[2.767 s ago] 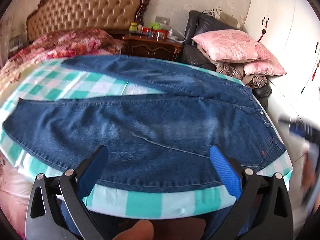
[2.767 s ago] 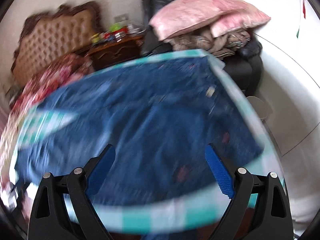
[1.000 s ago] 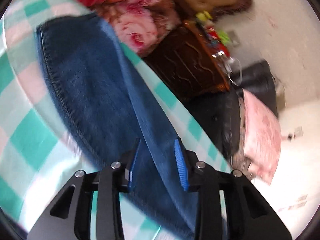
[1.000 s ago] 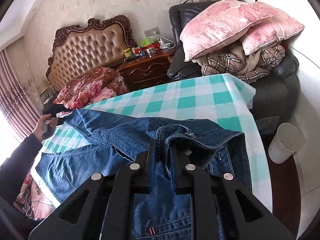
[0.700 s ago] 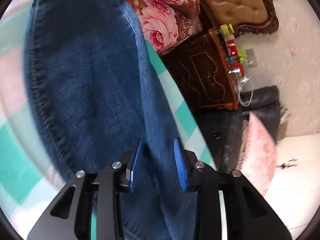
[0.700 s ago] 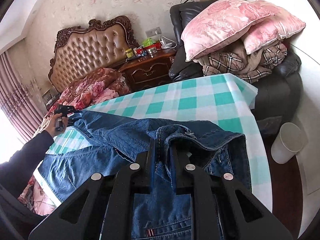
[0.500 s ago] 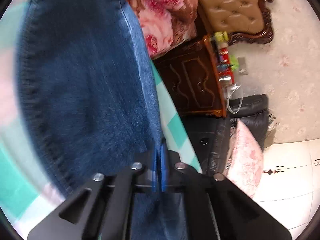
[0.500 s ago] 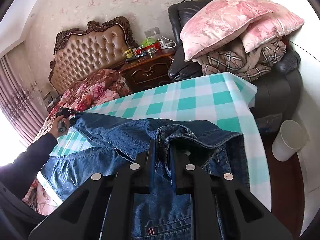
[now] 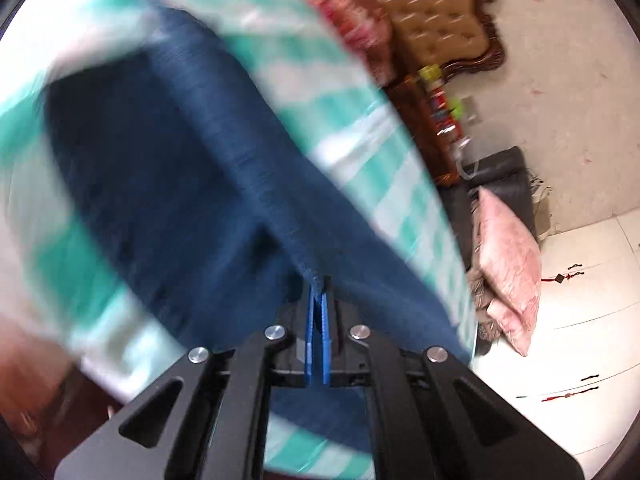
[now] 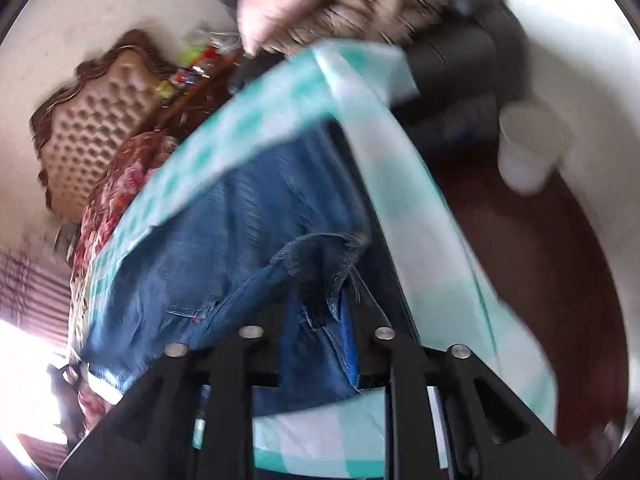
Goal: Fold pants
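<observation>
Denim pants (image 9: 208,184) hang pinched in the left gripper (image 9: 318,312), jaws clamped on a hem to carry the leg across the bench (image 9: 384,184), while the right gripper (image 10: 320,336) jaws are opening around the waistband (image 10: 316,252).

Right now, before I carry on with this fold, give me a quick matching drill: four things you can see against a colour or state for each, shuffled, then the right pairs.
Things:
1. left gripper
2. right gripper
3. tablecloth
4. cup

States or colours:
A. white, standing on the dark floor
B. fingers opening, denim waistband between them
C. green and white check
D. fingers pinched shut on an edge of the jeans

Pairs: 1-D, 2-B, 3-C, 4-A
</observation>
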